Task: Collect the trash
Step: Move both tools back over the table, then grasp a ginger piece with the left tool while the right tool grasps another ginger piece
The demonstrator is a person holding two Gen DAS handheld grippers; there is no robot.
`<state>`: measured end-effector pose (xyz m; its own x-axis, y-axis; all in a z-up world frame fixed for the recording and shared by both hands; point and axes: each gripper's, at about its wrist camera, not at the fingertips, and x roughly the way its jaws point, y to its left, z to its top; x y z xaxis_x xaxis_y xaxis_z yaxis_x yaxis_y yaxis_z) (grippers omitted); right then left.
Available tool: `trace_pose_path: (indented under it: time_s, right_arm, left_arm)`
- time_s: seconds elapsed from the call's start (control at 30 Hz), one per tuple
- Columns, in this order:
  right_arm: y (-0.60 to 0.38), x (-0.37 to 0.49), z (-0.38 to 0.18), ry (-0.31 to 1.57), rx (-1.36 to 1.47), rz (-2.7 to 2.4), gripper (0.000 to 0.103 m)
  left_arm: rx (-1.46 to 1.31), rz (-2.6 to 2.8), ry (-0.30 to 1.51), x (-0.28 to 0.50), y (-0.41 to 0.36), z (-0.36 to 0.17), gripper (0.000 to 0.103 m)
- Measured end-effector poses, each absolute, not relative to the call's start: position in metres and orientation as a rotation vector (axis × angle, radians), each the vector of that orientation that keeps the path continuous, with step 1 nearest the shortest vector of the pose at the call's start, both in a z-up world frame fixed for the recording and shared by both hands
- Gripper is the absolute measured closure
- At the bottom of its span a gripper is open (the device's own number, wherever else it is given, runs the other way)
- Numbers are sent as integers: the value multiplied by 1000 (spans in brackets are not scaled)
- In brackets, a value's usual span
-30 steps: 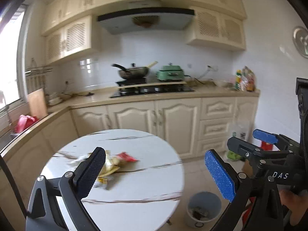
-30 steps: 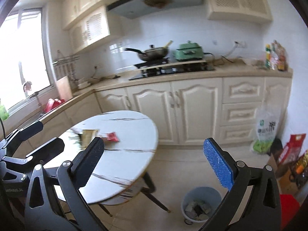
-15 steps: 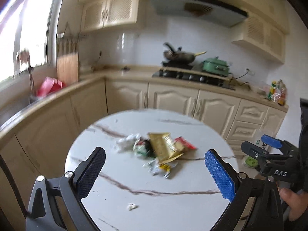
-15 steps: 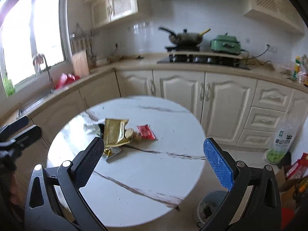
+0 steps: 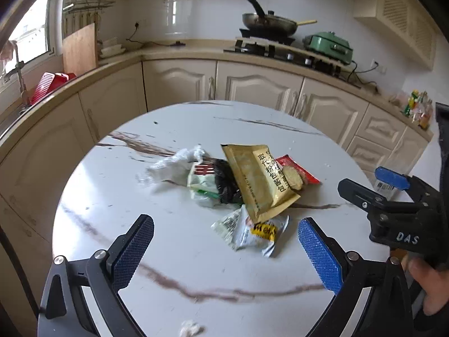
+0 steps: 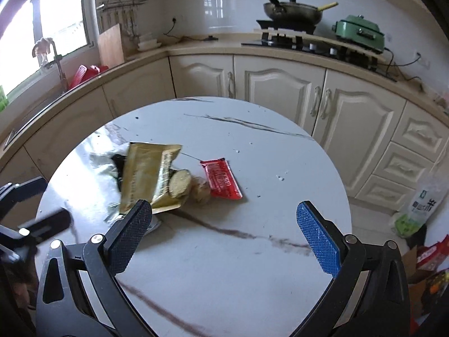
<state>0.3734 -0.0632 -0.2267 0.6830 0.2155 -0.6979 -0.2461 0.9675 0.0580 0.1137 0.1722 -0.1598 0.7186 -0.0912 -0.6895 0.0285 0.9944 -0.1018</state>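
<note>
Hovering above the round white marble-patterned surface (image 5: 179, 252), the left tool (image 5: 226, 248) has its two fingers spread wide with nothing between them, and the right tool (image 6: 224, 234) is likewise wide open and empty. The trash lies in a loose heap near the middle of the surface. Uppermost is a gold foil pouch with dark printed characters (image 5: 259, 181), which rests over a crumpled black wrapper (image 5: 226, 181) and a white and green packet (image 5: 203, 182).

From the left wrist view, a crinkled clear plastic film (image 5: 175, 163) spreads out to the left of the heap and a silvery white sachet with a yellow label (image 5: 252, 231) lies at its near edge, just ahead of the left tool's fingers; a small scrap of white paper (image 5: 190, 330) sits apart at the near rim. The right tool shows at the right of this view, with part of a hand (image 5: 426, 283) behind it.

The right wrist view hides most of those behind the pouch and its own left finger, but shows the flat red sachet (image 6: 221, 179) plainly, lying clear of the pouch, with two round tan biscuit pieces (image 6: 181, 184) between them. Beside the surface on the floor stands a white and green plastic bag (image 6: 421, 205).
</note>
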Motion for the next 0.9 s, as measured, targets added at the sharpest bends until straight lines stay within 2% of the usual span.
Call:
trace_pose_path:
  time_s: [0.07, 0.17, 0.37, 0.7, 0.8, 0.83, 0.87, 0.9]
  right_arm:
    - [-67, 379, -231, 786, -43, 260, 0]
    - [-77, 386, -237, 793, -31, 258, 0]
    - [-102, 399, -246, 805, -8, 230, 0]
    - [-120, 419, -259, 822, 16, 246, 0]
    - [-114, 423, -261, 830, 15, 269, 0]
    - [-113, 424, -261, 831, 12, 274, 0]
    - [-111, 424, -262, 832, 9, 278, 0]
    - [-109, 424, -261, 831, 10, 282, 0]
  left_arm:
    - [-105, -70, 767, 122, 170, -159, 3]
    - [-93, -63, 775, 187, 150, -151, 3]
    - [-60, -60, 840, 263, 110, -180, 3]
    - [99, 21, 866, 315, 82, -208, 3]
    - [87, 15, 871, 330, 81, -214, 11]
    - [78, 7, 875, 334, 81, -216, 18]
    - [61, -8, 884, 338, 82, -217, 30]
    - [39, -22, 883, 339, 83, -217, 35]
